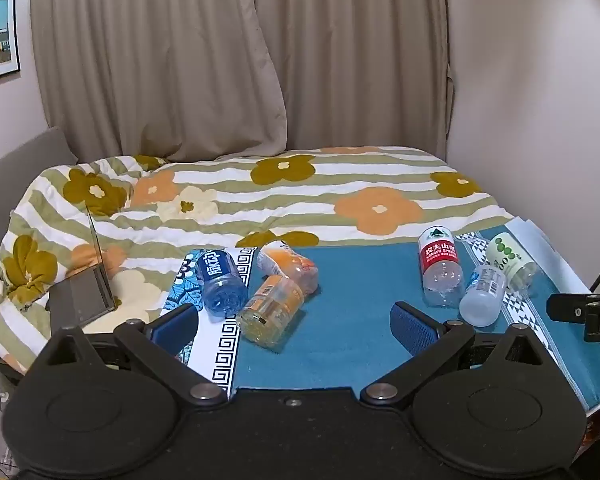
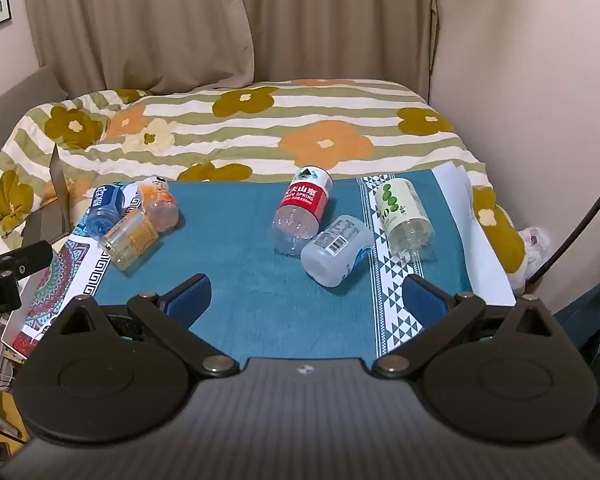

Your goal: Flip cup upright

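Several cut-bottle cups lie on their sides on a teal towel point(image 1: 352, 344) point(image 2: 252, 280). On the left lie a blue-label cup point(image 1: 220, 280) point(image 2: 106, 208), an orange-label cup point(image 1: 288, 264) point(image 2: 160, 202) and a yellow-orange cup point(image 1: 270, 312) point(image 2: 130, 238). On the right lie a red-label cup point(image 1: 440, 268) point(image 2: 302, 208), a clear white-label cup point(image 1: 484, 294) point(image 2: 336, 248) and a green-dotted cup point(image 1: 510, 258) point(image 2: 404, 212). My left gripper point(image 1: 296, 328) is open and empty just short of the yellow-orange cup. My right gripper point(image 2: 306, 298) is open and empty just short of the clear cup.
The towel lies on a bed with a flowered striped quilt point(image 1: 300, 196) point(image 2: 260, 128). A patterned cloth point(image 1: 220, 344) point(image 2: 72, 276) lies at the towel's left. A grey laptop-like object point(image 1: 84, 288) sits on the left. Curtains and walls stand behind. The other gripper's body point(image 1: 584, 312) point(image 2: 8, 276) shows at each view's edge.
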`<state>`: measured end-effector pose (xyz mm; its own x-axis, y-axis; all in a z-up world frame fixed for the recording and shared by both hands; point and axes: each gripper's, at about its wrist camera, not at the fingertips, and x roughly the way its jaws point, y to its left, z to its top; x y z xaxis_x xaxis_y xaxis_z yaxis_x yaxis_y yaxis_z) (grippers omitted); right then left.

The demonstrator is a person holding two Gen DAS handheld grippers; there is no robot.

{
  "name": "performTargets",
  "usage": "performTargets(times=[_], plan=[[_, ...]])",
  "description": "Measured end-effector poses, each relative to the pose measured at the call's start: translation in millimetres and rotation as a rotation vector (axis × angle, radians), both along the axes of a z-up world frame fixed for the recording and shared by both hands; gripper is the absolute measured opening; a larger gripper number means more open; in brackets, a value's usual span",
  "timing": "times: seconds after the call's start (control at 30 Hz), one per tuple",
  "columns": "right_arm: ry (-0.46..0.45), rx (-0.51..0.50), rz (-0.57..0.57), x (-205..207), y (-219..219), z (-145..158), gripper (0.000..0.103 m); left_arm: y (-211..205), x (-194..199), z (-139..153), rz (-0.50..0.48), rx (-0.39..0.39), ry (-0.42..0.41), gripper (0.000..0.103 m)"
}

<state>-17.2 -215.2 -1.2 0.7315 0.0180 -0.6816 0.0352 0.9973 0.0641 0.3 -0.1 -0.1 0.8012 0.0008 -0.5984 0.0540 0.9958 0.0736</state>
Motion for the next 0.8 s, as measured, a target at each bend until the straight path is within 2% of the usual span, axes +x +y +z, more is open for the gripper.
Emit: performTargets(times=[0.3,0.8], plan=[[0.012,-0.001,-0.004,-1.0,0.5,-1.8,0.103,11.3,1.7,5.0,-0.004,-0.012,-0.024,0.103],[0.019,-0.005,-0.005,-1.3,-0.5,-3.6,0.103,-0.4,-0.4,3.9,-0.004,0.012,-0.021,0.103]])
